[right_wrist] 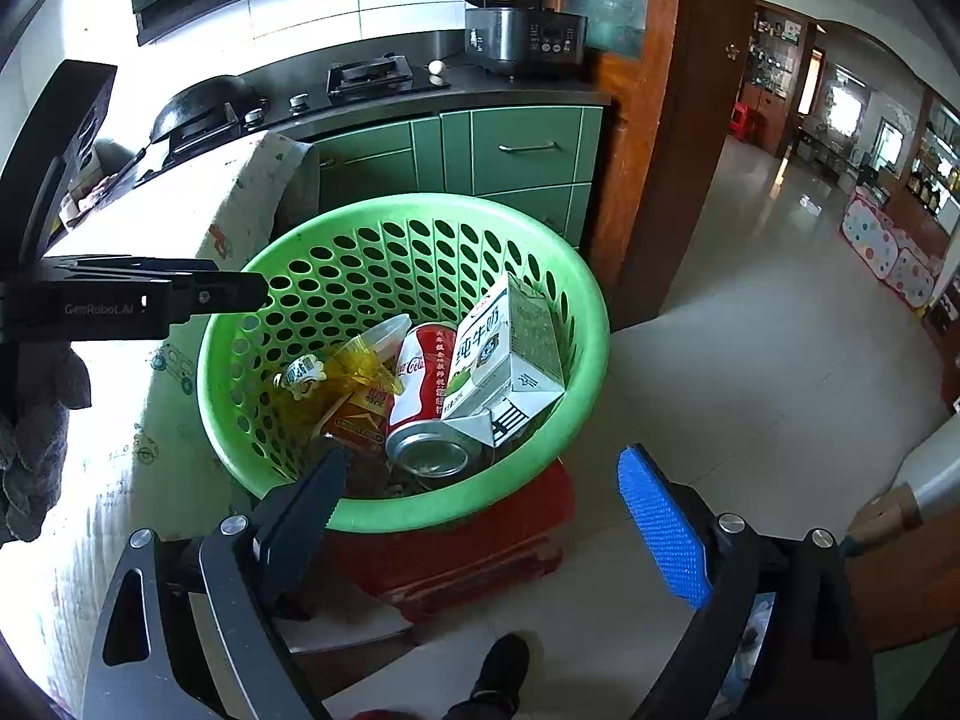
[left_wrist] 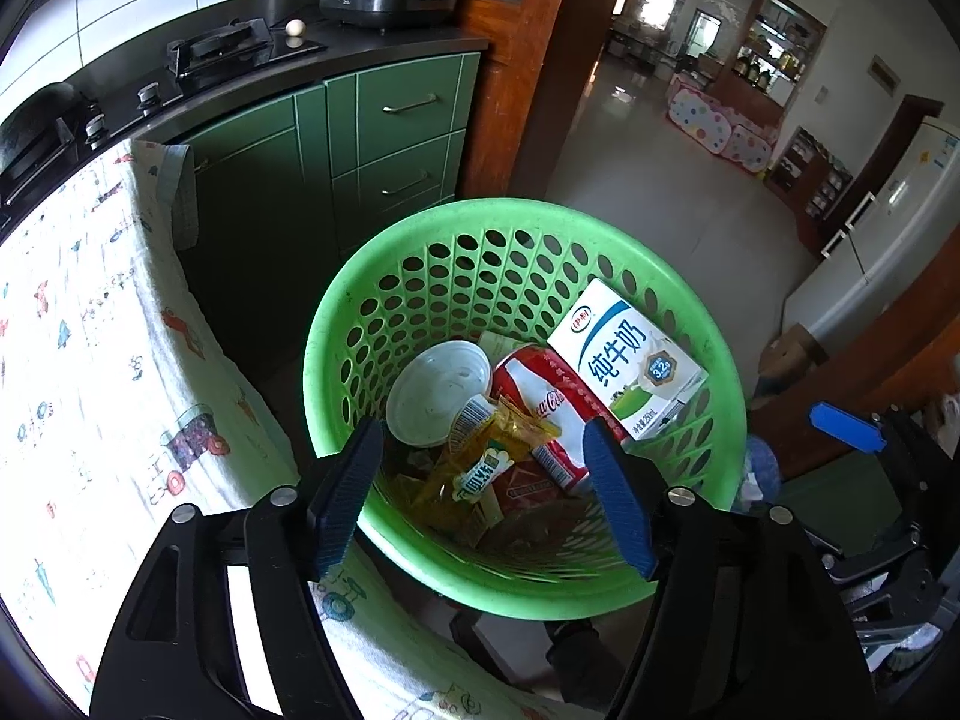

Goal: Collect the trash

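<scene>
The left tool [left_wrist: 483,450] hangs released over the near rim of a green perforated basket [left_wrist: 336,324], its two blue-padded fingers [left_wrist: 618,498] spread with nothing pressed between them. Straight ahead of and below its tips lies the collected trash. A yellow crinkled wrapper [left_wrist: 480,456] sits directly between the fingers, on the basket floor. Just beyond it, a white plastic lid [left_wrist: 432,390] leans toward the left finger's side. A red Coca-Cola can [left_wrist: 540,402] lies on its side, just beyond the right finger. A white and green milk carton [left_wrist: 624,354] rests further out to the right, touching the can and leaning on the basket wall.

The right tool [right_wrist: 486,492] is also released, its jaws standing wide apart and empty. Its left finger overlaps the near rim of the basket [right_wrist: 576,300], while its right finger [right_wrist: 660,528] hangs outside the basket, above the floor [right_wrist: 750,390]. From this tool the can [right_wrist: 420,384] lies just ahead, its open metal end nearest, with the carton [right_wrist: 510,348] to the right of it and the wrapper [right_wrist: 360,366] to the left. The basket stands on a red stool [right_wrist: 468,552], beside a table covered in a printed cloth [left_wrist: 90,360].
</scene>
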The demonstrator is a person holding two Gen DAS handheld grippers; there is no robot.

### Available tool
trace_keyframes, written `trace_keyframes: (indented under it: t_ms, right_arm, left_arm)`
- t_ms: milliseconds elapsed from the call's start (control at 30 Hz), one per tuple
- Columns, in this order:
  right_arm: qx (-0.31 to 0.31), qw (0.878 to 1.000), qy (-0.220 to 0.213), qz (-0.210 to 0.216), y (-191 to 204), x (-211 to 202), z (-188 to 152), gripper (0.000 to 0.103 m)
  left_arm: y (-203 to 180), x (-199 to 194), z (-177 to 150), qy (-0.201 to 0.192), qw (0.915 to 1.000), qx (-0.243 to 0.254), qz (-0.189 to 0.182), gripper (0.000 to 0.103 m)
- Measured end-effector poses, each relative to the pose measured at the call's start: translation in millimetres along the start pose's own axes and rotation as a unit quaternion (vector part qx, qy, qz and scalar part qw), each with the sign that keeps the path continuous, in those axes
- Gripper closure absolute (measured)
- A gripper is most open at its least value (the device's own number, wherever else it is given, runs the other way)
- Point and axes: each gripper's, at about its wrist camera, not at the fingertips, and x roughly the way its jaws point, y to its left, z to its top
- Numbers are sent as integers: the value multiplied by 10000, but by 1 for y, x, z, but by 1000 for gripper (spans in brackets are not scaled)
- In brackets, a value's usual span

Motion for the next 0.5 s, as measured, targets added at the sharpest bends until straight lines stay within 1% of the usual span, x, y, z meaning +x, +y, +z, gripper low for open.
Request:
trace_keyframes:
  t_ms: [133,400,467,500]
  right_arm:
    - [96,10000,-10,18,0,-5,-3,13]
    - [204,9998,-3,68,6,-16,-15,12]
    - [242,9997,-20,103,8,-20,-18,12]
    - [252,9996,-30,112,9,-22,-19,11]
  left_arm:
    - [0,-9,-4,-73,10000,-3,58,25]
    - [-3,-34,-19,-278,9994,121,192,18]
    - [-3,-43,-24,-356,9990,121,220,13]
    - [-3,-49,-27,-409,9988,116,239,12]
